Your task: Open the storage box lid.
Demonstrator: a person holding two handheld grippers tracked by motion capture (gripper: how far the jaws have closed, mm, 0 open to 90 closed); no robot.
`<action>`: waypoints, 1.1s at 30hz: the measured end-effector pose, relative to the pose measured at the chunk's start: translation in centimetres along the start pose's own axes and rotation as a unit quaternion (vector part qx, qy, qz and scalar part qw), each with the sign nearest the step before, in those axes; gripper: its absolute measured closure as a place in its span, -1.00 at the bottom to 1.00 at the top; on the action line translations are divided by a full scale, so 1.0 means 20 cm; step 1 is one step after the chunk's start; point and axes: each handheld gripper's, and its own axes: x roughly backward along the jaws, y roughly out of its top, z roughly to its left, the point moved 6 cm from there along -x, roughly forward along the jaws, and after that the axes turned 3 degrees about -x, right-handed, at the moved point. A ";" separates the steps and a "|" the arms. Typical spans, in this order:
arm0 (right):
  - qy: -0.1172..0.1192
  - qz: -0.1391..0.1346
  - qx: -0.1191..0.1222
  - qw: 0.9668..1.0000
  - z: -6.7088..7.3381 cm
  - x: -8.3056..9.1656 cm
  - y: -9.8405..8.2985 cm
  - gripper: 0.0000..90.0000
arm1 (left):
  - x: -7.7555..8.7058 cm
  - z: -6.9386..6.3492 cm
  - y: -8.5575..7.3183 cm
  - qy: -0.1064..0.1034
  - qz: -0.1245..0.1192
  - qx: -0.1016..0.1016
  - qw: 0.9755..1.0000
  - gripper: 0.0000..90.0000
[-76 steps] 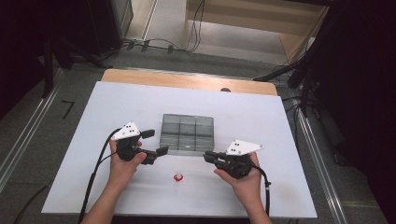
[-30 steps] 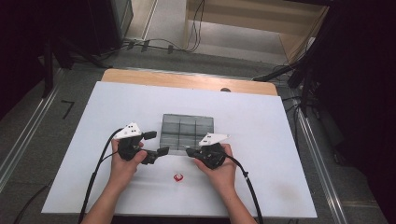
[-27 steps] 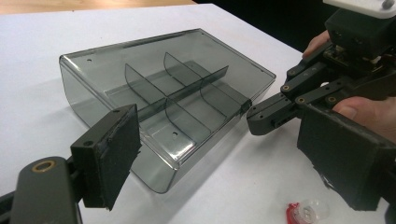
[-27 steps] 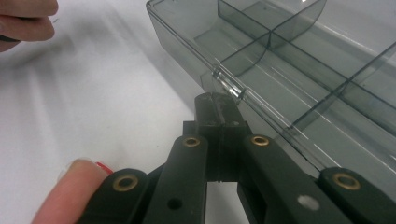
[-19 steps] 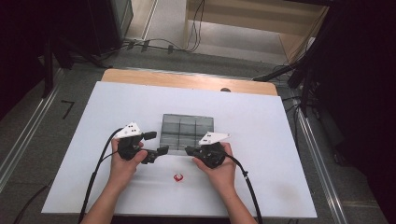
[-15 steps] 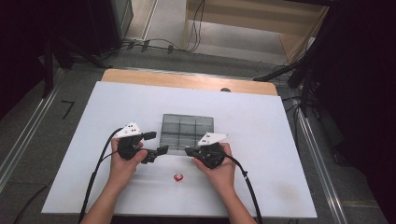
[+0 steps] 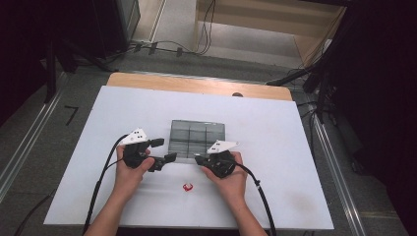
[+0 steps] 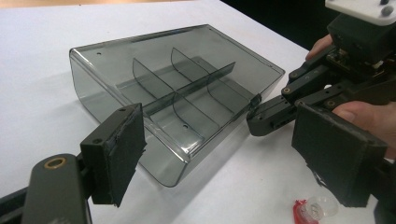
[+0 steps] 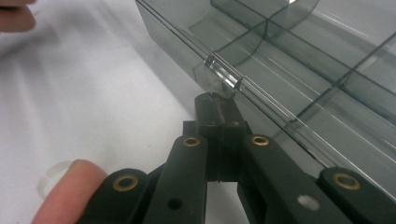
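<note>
While we hold both tongs low over the white table [image 7: 275, 123], the smoky clear plastic box [image 7: 197, 139] lies just beyond their tips, between the two of them, with its crossing dividers splitting it into compartments. Our left tongs [image 7: 163, 159] stand with their jaws wide apart, having just eased slightly closer, and nothing sits between the pads; from the left gripper view the near corner of the box [image 8: 177, 102] lies just ahead of the left pad [image 8: 122, 154], apart from it. Our right tongs [image 7: 200, 160] have their jaws pressed together, and in the right gripper view their closed tip [image 9: 215, 105] sits right at the small clear latch tab [image 9: 223, 78] on the near edge of the box [image 9: 299, 70]; we cannot tell whether the tip actually pinches that tab or merely touches it. Nearer to us than both tips, between our two hands, a small red-and-clear object [image 7: 187, 187] lies alone on the table, well apart from the box.
</note>
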 end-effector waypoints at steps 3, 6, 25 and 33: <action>0.007 -0.012 -0.002 1.000 0.01 0.02 0.01 0.95 | 0.00 0.00 0.00 0.000 0.002 -0.001 1.000 -0.62; 0.010 -0.021 -0.002 1.000 0.01 0.04 0.03 0.95 | -0.01 0.00 -0.01 0.001 0.003 -0.001 1.000 -0.60; 0.003 -0.035 -0.001 0.999 -0.01 0.09 0.07 0.95 | -0.02 0.04 -0.04 0.029 0.031 0.004 0.999 0.21; 0.001 -0.037 -0.001 0.999 -0.01 0.10 0.09 0.95 | -0.01 0.06 -0.04 0.037 0.039 0.003 0.999 0.94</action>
